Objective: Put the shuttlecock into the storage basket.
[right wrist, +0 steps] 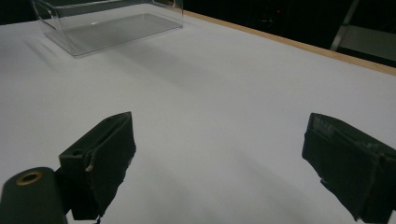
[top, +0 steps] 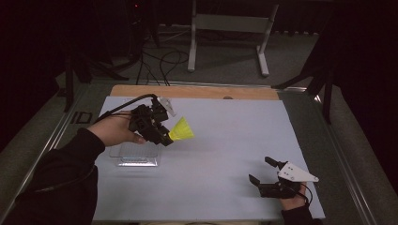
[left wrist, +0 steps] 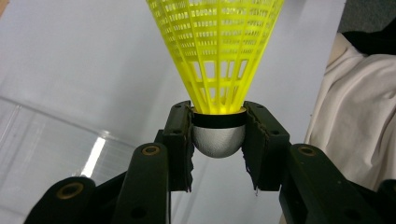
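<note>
My left gripper point(top: 164, 136) is clamped on a yellow plastic shuttlecock point(top: 182, 130). In the left gripper view the two pads press on either side of its rounded silver-grey cap point(left wrist: 218, 140), just under the black band, and the yellow mesh skirt point(left wrist: 217, 51) flares away from the jaws. From the high view I hold it lifted off the surface at the left of the table, skirt pointing toward the middle, above and just beside the far right corner of a clear plastic box point(top: 136, 155).

My right gripper point(top: 266, 174) sits low near the front right of the table, jaws spread wide with nothing between them; in the right gripper view I see bare sheet between its two black pads point(right wrist: 105, 158), and the clear box point(right wrist: 109, 25) well off at the far side.

The work surface is a pale blue-grey sheet point(top: 225, 140) covering most of the table, smooth and matte, with a strip of bare wooden edge point(top: 192, 92) along the far side and metal rails at left and right. Beyond it the room is dim: grey floor, loose black cables point(top: 162, 63), and the white legs of a stand point(top: 230, 37). In the left gripper view a pale cloth point(left wrist: 359, 116) lies past the sheet's edge.
</note>
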`<move>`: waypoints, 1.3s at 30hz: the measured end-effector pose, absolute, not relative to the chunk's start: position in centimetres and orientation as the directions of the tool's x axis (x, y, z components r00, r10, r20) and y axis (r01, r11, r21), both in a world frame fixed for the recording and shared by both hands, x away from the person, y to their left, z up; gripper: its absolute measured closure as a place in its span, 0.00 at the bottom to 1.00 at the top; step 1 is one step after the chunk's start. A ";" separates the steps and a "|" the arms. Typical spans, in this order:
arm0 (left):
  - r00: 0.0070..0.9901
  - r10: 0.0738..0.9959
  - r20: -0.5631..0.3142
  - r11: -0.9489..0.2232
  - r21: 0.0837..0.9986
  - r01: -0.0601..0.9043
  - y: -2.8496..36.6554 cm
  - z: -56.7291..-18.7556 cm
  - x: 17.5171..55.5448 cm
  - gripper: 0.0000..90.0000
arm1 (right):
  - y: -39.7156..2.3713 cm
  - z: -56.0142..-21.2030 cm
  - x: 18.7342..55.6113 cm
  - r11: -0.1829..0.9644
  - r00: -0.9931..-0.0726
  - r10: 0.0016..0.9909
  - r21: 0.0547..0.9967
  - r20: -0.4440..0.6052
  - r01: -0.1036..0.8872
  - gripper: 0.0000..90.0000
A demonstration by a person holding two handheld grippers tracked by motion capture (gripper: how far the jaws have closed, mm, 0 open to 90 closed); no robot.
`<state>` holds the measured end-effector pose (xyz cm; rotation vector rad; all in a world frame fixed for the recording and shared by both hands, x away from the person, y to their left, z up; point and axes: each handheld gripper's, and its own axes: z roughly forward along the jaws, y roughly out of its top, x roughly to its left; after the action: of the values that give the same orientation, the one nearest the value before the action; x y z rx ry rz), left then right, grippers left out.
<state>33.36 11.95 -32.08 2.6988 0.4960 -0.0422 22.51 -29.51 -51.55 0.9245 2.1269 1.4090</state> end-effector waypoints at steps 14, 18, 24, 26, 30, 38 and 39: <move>0.903 0.419 -0.093 -0.820 0.388 0.421 14.7 -31.9 33.8 0.73 | -29.4 -51.5 22.4 0.270 -0.690 0.724 0.917 0.007 0.293 0.10; 0.892 0.443 -0.088 -0.812 0.383 0.441 15.5 -32.0 33.9 0.73 | -29.4 -51.5 22.4 0.268 -0.689 0.724 0.917 0.010 0.295 0.10; 0.859 0.505 -0.083 -0.781 0.380 0.496 17.6 -32.1 34.1 0.73 | -29.4 -51.5 22.4 0.268 -0.689 0.725 0.918 0.008 0.293 0.10; 0.852 0.517 -0.081 -0.774 0.381 0.506 18.3 -32.2 34.1 0.73 | -29.4 -51.5 22.4 0.271 -0.690 0.724 0.917 0.006 0.292 0.10; 0.822 0.564 -0.076 -0.746 0.380 0.547 19.7 -32.3 34.2 0.73 | -29.4 -51.5 22.4 0.269 -0.690 0.723 0.917 0.008 0.293 0.10; 0.768 0.636 -0.076 -0.704 0.352 0.617 21.9 -33.1 34.4 0.73 | -29.3 -51.5 22.4 0.273 -0.692 0.722 0.916 0.008 0.295 0.10; 0.763 0.642 -0.075 -0.701 0.345 0.624 22.1 -33.3 34.5 0.73 | -29.3 -51.5 22.5 0.275 -0.692 0.721 0.915 0.006 0.295 0.10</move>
<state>34.50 22.09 -33.28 2.6081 0.9717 0.0722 22.45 -29.29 -51.53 0.9166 2.1382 1.3990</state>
